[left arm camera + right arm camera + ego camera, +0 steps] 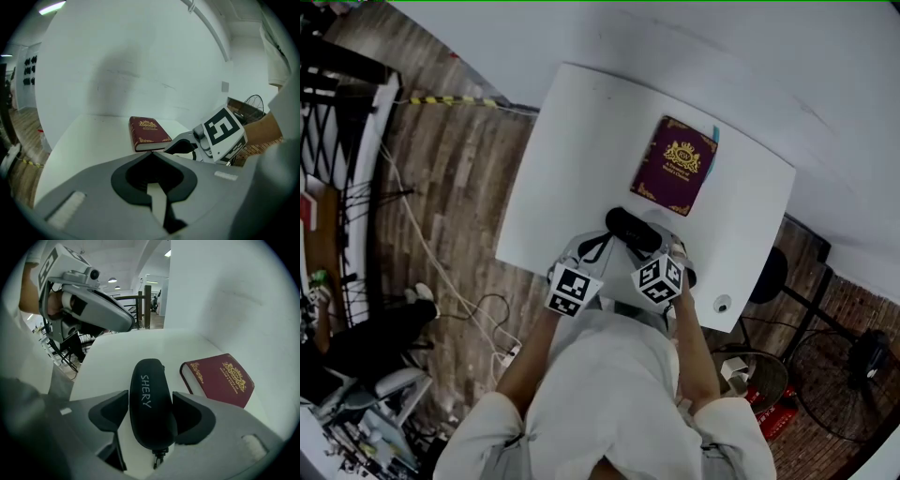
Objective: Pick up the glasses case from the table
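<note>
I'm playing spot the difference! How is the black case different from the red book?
The glasses case is black and rounded; the book is dark red, flat and rectangular. The glasses case bears plain white letters; the book has a gold crest. The glasses case lies between the open jaws of the right hand-held gripper; the book lies outside them. Both rest on the white table.

The left tongs point(152, 156) and right tongs point(150, 416) are grey plastic with black jaw linings, each bearing a white cube point(573, 289) of black square markers. The person wears a pale short-sleeved shirt point(609, 394).
</note>
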The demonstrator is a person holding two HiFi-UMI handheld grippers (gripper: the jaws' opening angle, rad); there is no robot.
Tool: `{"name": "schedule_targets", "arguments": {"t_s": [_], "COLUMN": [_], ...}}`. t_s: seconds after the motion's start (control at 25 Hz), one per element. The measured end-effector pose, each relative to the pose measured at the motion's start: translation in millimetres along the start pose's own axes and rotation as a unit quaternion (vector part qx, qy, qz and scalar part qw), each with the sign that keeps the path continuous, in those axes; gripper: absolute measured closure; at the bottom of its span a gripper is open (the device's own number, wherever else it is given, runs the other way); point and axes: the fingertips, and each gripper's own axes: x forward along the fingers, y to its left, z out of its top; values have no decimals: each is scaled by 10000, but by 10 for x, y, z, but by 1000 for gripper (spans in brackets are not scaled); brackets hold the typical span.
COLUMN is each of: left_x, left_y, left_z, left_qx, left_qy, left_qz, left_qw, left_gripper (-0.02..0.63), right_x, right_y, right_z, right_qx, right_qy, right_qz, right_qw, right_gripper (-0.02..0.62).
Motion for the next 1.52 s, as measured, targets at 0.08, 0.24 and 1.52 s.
{"name": "schedule_targets", "arguments": {"t_s": [0.08,0.24,1.52], "left_x": [-10,-24,-141], "left_y": [20,58,104], "left_z": [-17,-46,62], "left_qx": [-37,-76,423], "left_qy": [9,34,-47], "left_qz": [47,104,-406], "left_qw": [10000,9999,9983], "left_gripper": [589,589,589], "right_x": [63,174,-74], "right_y": [-1,8,12], "right_z": [-9,-37,113], "right_qx": [-86,-233,1047], "right_qy": [67,212,-344], "right_qz": [38,161,-261], "right_qw": [9999,9994,9936], "right_gripper": [288,262,258]}}
